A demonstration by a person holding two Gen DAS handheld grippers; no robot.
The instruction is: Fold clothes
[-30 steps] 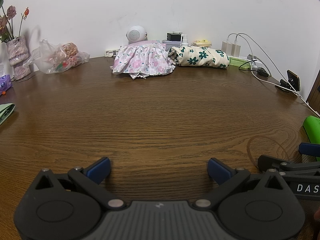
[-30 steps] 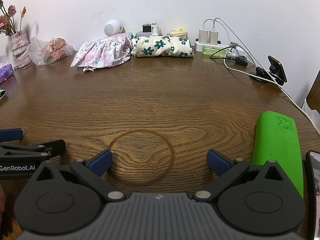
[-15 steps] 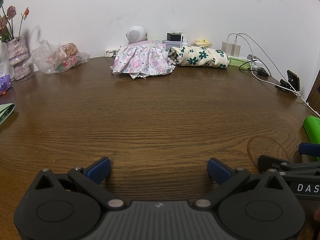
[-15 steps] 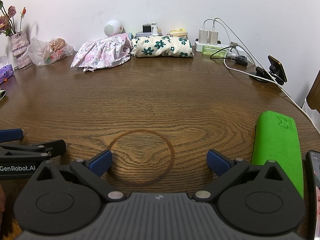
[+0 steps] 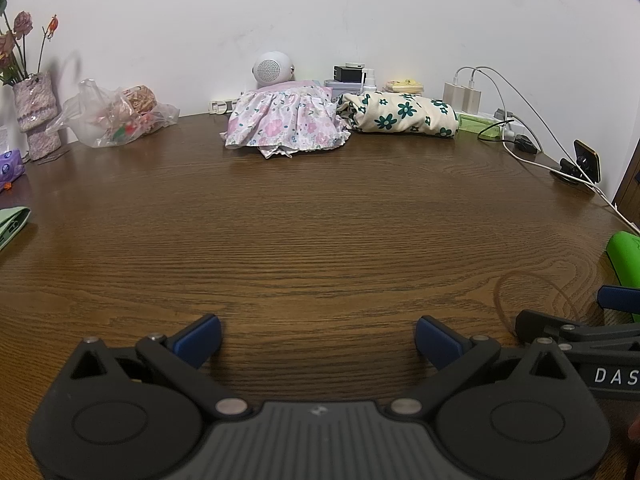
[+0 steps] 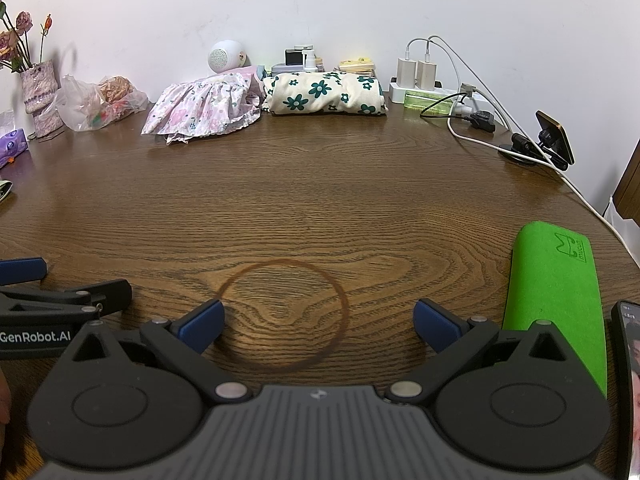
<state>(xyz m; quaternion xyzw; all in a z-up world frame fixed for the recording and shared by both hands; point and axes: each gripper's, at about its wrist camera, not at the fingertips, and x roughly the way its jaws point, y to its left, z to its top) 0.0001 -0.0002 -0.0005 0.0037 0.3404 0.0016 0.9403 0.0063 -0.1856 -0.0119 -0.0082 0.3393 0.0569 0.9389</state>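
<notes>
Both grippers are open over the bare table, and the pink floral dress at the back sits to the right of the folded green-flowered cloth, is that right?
Not quite. The pink floral dress lies to the left of the folded green-flowered cloth, not the right; the right wrist view shows this, and the left wrist view agrees. The rest holds: the left gripper and right gripper are both open over the bare wooden table.
</notes>
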